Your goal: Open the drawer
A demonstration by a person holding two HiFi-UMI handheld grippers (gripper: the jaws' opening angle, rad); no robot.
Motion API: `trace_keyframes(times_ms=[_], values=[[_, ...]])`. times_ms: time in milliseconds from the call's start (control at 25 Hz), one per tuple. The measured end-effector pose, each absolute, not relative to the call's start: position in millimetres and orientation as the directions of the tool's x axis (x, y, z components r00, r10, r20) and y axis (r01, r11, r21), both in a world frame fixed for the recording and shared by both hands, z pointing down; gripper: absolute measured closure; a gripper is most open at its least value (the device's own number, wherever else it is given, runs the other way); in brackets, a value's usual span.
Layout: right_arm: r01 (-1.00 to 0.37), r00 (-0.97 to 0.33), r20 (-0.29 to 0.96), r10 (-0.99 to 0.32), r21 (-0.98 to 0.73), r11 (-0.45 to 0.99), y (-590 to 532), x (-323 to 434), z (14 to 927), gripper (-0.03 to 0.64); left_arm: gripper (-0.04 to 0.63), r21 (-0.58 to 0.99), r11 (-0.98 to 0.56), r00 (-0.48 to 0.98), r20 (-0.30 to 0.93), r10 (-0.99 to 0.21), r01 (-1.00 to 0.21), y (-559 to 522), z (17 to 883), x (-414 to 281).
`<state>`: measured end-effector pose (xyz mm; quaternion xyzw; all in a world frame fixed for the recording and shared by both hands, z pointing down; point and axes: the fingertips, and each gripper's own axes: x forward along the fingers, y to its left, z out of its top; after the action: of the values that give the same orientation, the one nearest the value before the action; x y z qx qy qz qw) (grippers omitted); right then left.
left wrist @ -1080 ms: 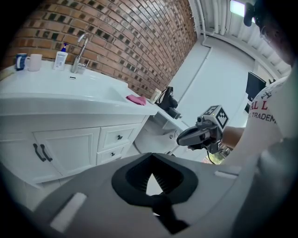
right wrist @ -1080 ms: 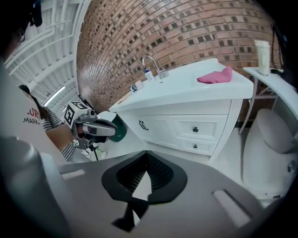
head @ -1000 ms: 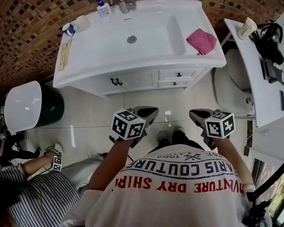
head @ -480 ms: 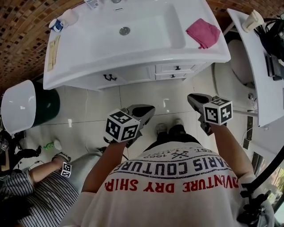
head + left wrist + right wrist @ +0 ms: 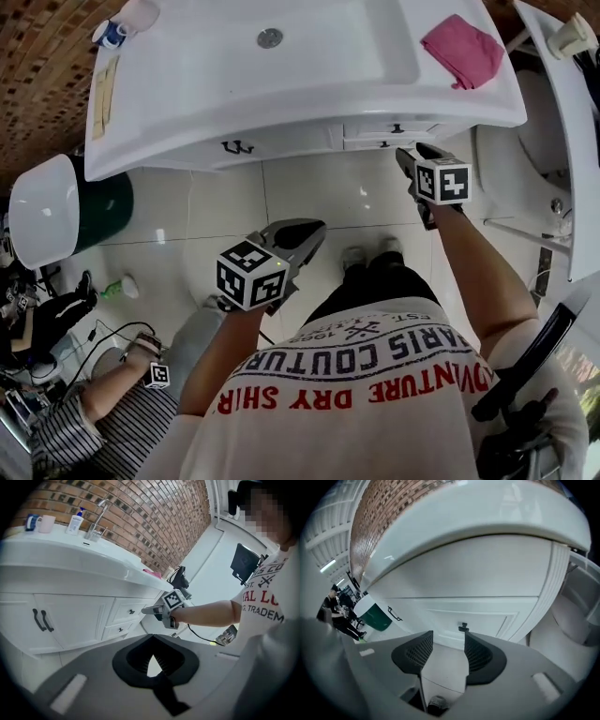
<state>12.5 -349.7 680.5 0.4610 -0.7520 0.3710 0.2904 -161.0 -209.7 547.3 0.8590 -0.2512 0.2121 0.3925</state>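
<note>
The white vanity (image 5: 281, 141) has two small drawers at its right end, an upper one (image 5: 396, 128) and a lower one (image 5: 382, 144), each with a dark knob. My right gripper (image 5: 412, 156) is up against these drawer fronts. In the right gripper view its jaws (image 5: 448, 637) are opening, and a drawer's dark knob (image 5: 462, 628) sits just beyond the tips with nothing between the pads. My left gripper (image 5: 314, 229) hangs back over the floor tiles. Its tips (image 5: 151, 639) meet and hold nothing. The left gripper view shows the right gripper (image 5: 149, 611) beside the upper drawer's knob (image 5: 131, 612).
A pink cloth (image 5: 459, 49) lies on the counter's right side, a cup (image 5: 136, 14) at its left. Two dark door handles (image 5: 237, 147) sit left of the drawers. A green bin with a white lid (image 5: 56, 211) stands left. A person in stripes (image 5: 103, 422) crouches lower left. A toilet (image 5: 525, 178) is right.
My right gripper has moved forward and down from beside the left one to the drawer fronts, and its jaws have come apart. The left gripper has sunk a little.
</note>
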Motion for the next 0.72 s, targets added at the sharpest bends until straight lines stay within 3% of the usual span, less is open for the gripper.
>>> trace_keyframes(times_ms=[360,720], values=[[-0.953,-0.287,0.823,-0.490,-0.191,0.237,-383,14,755,0.411,0.598,0.545,-0.540,0.747,0.604,-0.277,-0.641,-193,585,-179],[-0.961,-0.266,0.830,-0.490,-0.186,0.207,-401,11,776,0.421,0.598,0.545,-0.508,0.723,0.639,-0.263,-0.667,-188,608,-184]])
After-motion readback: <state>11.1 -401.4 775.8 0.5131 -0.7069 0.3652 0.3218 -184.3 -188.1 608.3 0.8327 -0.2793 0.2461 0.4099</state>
